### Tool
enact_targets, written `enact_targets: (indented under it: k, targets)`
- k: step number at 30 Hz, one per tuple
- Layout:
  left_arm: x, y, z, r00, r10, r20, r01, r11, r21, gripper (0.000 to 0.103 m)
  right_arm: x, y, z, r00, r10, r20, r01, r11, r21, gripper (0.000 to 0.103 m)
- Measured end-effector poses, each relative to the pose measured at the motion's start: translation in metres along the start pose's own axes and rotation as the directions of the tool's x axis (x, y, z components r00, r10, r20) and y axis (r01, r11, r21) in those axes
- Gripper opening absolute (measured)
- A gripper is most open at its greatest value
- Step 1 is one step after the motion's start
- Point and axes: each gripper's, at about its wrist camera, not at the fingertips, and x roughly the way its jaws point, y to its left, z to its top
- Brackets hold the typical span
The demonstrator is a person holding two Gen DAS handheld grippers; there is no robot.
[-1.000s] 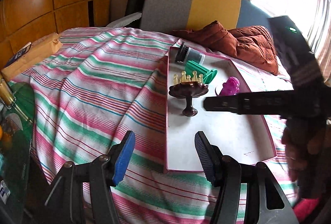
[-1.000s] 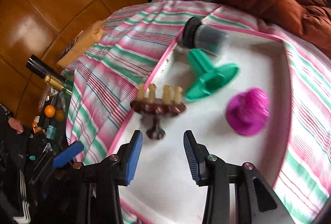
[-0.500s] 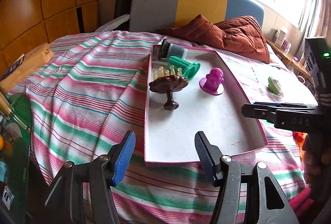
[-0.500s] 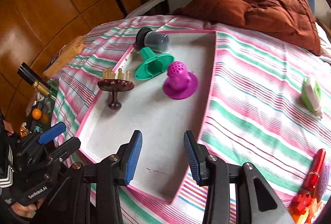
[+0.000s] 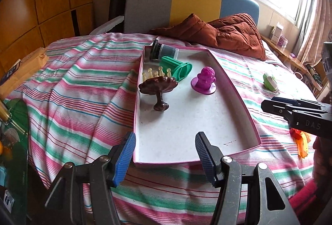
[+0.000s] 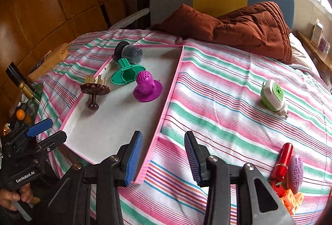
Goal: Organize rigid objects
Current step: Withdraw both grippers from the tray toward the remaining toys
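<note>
A pink-rimmed white tray (image 5: 238,98) (image 6: 166,108) lies on the striped bedspread. In it are a brown pedestal stand with cream pegs (image 5: 158,87) (image 6: 95,90), a green funnel-shaped piece (image 5: 176,68) (image 6: 126,73), a purple domed piece (image 5: 204,81) (image 6: 147,87) and a dark cylinder (image 5: 164,52) (image 6: 129,53). A green-and-white plug device (image 5: 269,81) (image 6: 272,96) lies on the bedspread to the right. My left gripper (image 5: 165,154) is open and empty at the tray's near edge. My right gripper (image 6: 164,158) is open and empty over the tray's near right corner.
A red tube (image 6: 283,160), a purple oval piece (image 6: 296,171) and orange blocks (image 6: 290,200) lie at the near right. A brown quilt (image 6: 238,25) and a grey-yellow-blue headboard (image 5: 186,0) are at the back. A glass side table (image 5: 12,142) stands left.
Both grippers have drawn back from the tray, and the right one has swung right toward the bedspread. The tray's objects have not moved.
</note>
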Motion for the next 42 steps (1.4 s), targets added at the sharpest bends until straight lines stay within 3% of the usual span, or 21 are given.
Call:
enact_targets:
  k: [12, 16, 19, 23, 26, 28, 31, 36, 39, 42]
  targets:
    - [0.003, -0.011, 0.002, 1.0, -0.015, -0.007, 0.015, 1.0, 0.026, 0.061, -0.009, -0.011, 0.005, 0.993, -0.115, 0.033, 0.117, 0.992, -0.054, 0.044]
    - [0.004, -0.016, 0.002, 1.0, -0.022, -0.01, 0.022, 0.999, 0.041, 0.061, -0.019, -0.039, 0.009, 0.979, -0.196, 0.059, 0.198, 0.98, -0.03, 0.044]
    - [0.005, -0.019, 0.002, 1.0, -0.025, -0.013, 0.026, 0.998, 0.049, 0.061, -0.03, -0.079, 0.01, 0.96, -0.269, 0.074, 0.264, 0.962, 0.069, 0.044]
    - [0.007, -0.022, 0.002, 0.999, -0.029, -0.021, 0.03, 0.998, 0.058, 0.061, -0.044, -0.145, 0.0, 0.923, -0.378, 0.07, 0.351, 0.903, 0.248, 0.044]
    - [0.01, -0.027, 0.003, 0.999, -0.028, -0.028, 0.03, 0.997, 0.069, 0.061, -0.053, -0.194, -0.02, 0.888, -0.459, 0.037, 0.405, 0.816, 0.413, 0.045]
    - [0.011, -0.031, 0.004, 0.999, -0.03, -0.034, 0.032, 0.997, 0.076, 0.061, -0.059, -0.223, -0.029, 0.893, -0.449, 0.003, 0.371, 0.742, 0.558, 0.045]
    - [0.013, -0.038, 0.007, 0.998, -0.039, -0.04, 0.042, 0.995, 0.091, 0.061, -0.069, -0.242, -0.039, 0.899, -0.437, 0.016, 0.318, 0.677, 0.664, 0.045]
    - [0.015, -0.057, 0.021, 0.995, -0.086, -0.04, 0.09, 0.991, 0.102, 0.061, -0.071, -0.248, -0.044, 0.91, -0.414, 0.011, 0.29, 0.655, 0.698, 0.045]
    - [0.015, -0.076, 0.031, 0.99, -0.138, -0.033, 0.141, 0.982, 0.125, 0.075, -0.069, -0.249, -0.046, 0.919, -0.395, 0.0, 0.281, 0.653, 0.703, 0.045]
    - [0.017, -0.098, 0.042, 0.986, -0.162, -0.025, 0.164, 0.973, 0.164, 0.081, -0.065, -0.25, -0.045, 0.922, -0.388, -0.007, 0.279, 0.649, 0.708, 0.045]
